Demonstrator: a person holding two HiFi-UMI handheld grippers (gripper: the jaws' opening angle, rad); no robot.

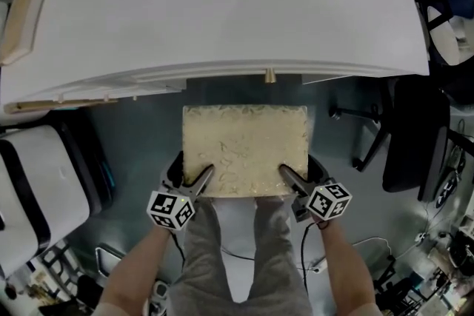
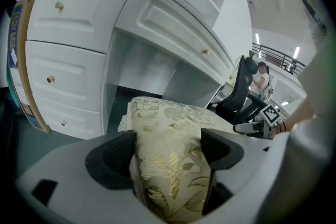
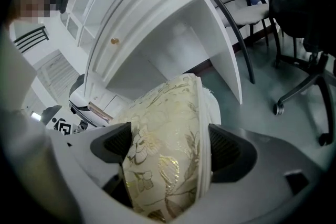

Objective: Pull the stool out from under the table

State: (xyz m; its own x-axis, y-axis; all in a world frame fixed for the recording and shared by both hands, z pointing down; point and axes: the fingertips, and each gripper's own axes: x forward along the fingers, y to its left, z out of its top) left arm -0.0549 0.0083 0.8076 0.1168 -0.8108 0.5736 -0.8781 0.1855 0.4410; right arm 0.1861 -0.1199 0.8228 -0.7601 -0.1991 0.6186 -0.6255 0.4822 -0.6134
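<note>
The stool (image 1: 245, 149) has a cream seat cushion with a gold leaf pattern and stands on the floor just in front of the white table (image 1: 215, 11), almost wholly out from under its edge. My left gripper (image 1: 198, 180) is shut on the seat's near left corner (image 2: 168, 165). My right gripper (image 1: 290, 178) is shut on the near right corner (image 3: 165, 165). In both gripper views the cushion fills the gap between the dark pads (image 2: 113, 157) (image 3: 228, 150). The person's legs stand right behind the stool.
A white drawer unit (image 2: 63, 55) flanks the kneehole on the left. A black office chair (image 1: 415, 137) stands to the right, with its wheeled base (image 3: 310, 97) near the stool. A white and black appliance (image 1: 41, 181) sits on the floor at left. Cables lie lower right.
</note>
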